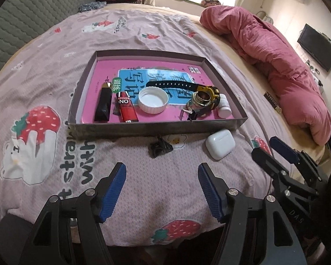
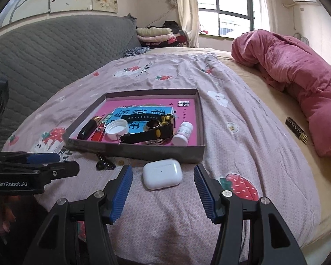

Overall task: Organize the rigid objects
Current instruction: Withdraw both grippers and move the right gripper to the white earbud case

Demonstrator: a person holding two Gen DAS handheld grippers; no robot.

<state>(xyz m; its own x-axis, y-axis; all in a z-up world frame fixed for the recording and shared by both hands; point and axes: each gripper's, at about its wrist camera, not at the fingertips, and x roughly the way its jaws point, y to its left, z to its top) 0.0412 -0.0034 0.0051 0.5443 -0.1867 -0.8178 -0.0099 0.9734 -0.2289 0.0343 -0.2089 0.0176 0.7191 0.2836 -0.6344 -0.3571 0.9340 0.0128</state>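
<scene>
right gripper [image 2: 163, 177] wide open, nothing in it | white earbud case [image 2: 162, 173] sits on the bedsheet [image 2: 242, 137] right ahead | shallow box [image 2: 143, 149] just behind

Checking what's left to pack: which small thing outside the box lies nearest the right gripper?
The white earbud case, just ahead of the right gripper; the black clip lies farther left.

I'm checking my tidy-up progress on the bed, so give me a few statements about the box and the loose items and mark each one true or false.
1. The white earbud case lies outside the box. True.
2. The black clip is inside the box. False: it lies on the bedspread in front of the box.
3. The left hand-held gripper is open and holds nothing. True.
4. The white jar lid is on the pink blanket. False: it is in the box.
5. The right hand-held gripper grips the earbud case. False: it is open, short of the case.
</scene>
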